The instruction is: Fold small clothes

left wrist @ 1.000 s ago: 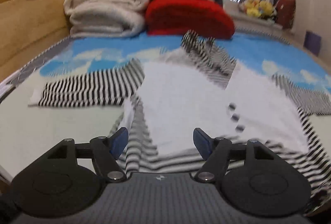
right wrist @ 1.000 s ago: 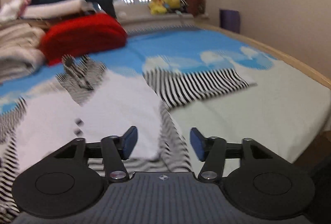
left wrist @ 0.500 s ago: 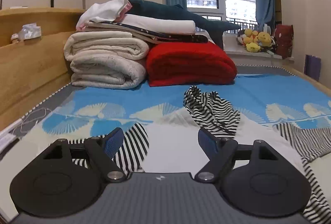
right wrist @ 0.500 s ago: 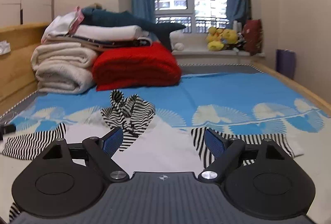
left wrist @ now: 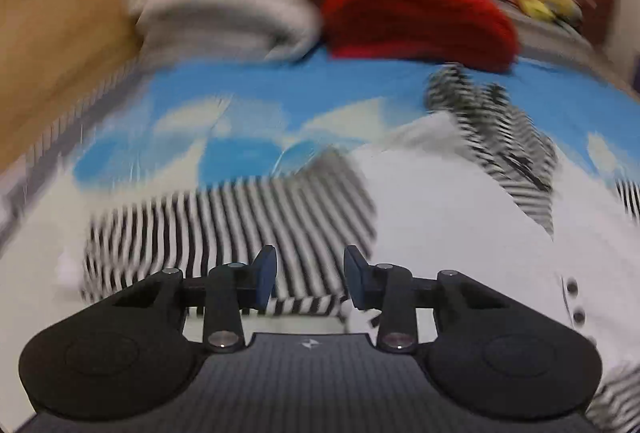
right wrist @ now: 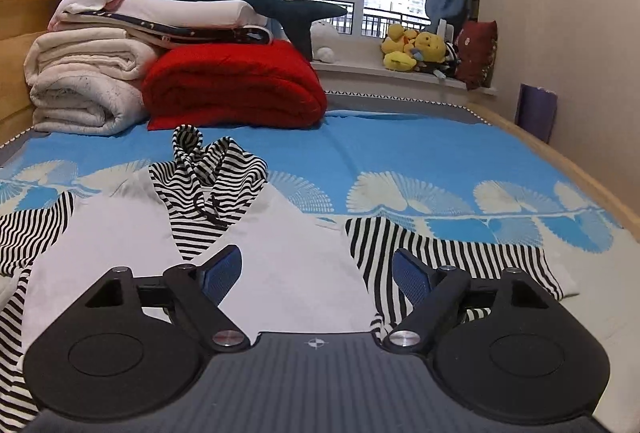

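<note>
Cloth is the whole story: the top [right wrist: 280, 273], white in the body with black-and-white striped sleeves and hood, lies spread flat on the blue-patterned bed [right wrist: 420, 161], hood [right wrist: 212, 169] toward the stacked bedding [right wrist: 168, 73]. It looks thin, light and limp, so it should drape and slide on the cover rather than hold a crease, and a lifted sleeve may drag the body with it. Best holds are likely the sleeve ends and hem corners. The left gripper [left wrist: 310, 279] hovers over the left sleeve [left wrist: 228, 229]; its jaws have just been closing, with a gap left and no fabric pinched that I can make out in the blur. The right gripper [right wrist: 316, 275] stands wide apart and empty, near the right sleeve [right wrist: 460, 253].
</note>
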The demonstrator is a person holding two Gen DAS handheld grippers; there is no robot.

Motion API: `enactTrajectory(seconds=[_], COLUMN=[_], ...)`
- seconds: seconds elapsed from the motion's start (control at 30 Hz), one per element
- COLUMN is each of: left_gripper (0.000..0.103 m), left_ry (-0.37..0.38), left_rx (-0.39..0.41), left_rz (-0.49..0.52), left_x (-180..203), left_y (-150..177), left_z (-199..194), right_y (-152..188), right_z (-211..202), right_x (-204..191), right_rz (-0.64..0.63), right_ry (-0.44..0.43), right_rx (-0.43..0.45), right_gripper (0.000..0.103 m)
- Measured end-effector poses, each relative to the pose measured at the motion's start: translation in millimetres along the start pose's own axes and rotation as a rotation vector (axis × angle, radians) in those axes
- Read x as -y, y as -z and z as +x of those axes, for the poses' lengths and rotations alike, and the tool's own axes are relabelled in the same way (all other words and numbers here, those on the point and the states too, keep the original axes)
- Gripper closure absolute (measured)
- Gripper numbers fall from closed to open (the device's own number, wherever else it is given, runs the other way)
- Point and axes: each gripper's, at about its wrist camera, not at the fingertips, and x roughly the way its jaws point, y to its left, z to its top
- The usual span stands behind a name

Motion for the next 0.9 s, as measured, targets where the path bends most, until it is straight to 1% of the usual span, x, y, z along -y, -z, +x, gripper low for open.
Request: enactTrajectory(seconds=[0.03,0.07,0.1,0.17,0.27,0.4,0.5,0.6,0.7,0.73,0.77,0.9], left_gripper=[0.063,0.063,0.063,0.062,0.060,0.057,0.057,0.057,0.056,0.052,0.050,0.049], left_ry=[0.017,0.016,-0.002,-0.056,-0.098,-0.149,-0.179,-0.228,-0.230,-0.236,-0.245,-0.246], left_rx=[-0.028,-0.047,-0.072,-0.104,-0.131,-0.156,-0.164,-0.181,-0.183,-0.179,-0.174,-0.187], left_rz=[-0.072,-0.121,-0.169,-0.250,-0.403,-0.586,-0.691,-0.729,-0.765,-0.775,-0.788,-0.824], left_x=[-16,-29,-44,-70,-112,-162,-186,-199,-205,-206,-208,-214], left_y=[-1,-2,-2,-2,-1,6,11,17,20,20,20,24], left_z=[10,18,27,39,52,69,82,85,84,82,81,84], right_y=[-1,-2,-3,-4,-6,-7,-8,-10,-12,-12,-12,-12], right_z=[2,4,6,9,13,17,21,23,21,21,21,22], right_x=[-1,0,1,3,5,10,14,15,14,13,12,12], right_rz=[0.006,0.018,0.032,0.058,0.073,0.100,0.138,0.167,0.168,0.163,0.156,0.144], right_ry=[0.002,0.001,-0.005,-0.017,-0.029,-0.045,-0.064,-0.081,-0.091,-0.094,-0.096,-0.103], right_rx=[-0.007,-0.013,-0.018,-0.027,-0.038,-0.050,-0.073,-0.081,-0.069,-0.068,-0.068,-0.076], right_gripper=[0.021,0.026,0.030,0.046,0.056,0.056,0.056,0.056,0.056,0.056,0.056,0.056])
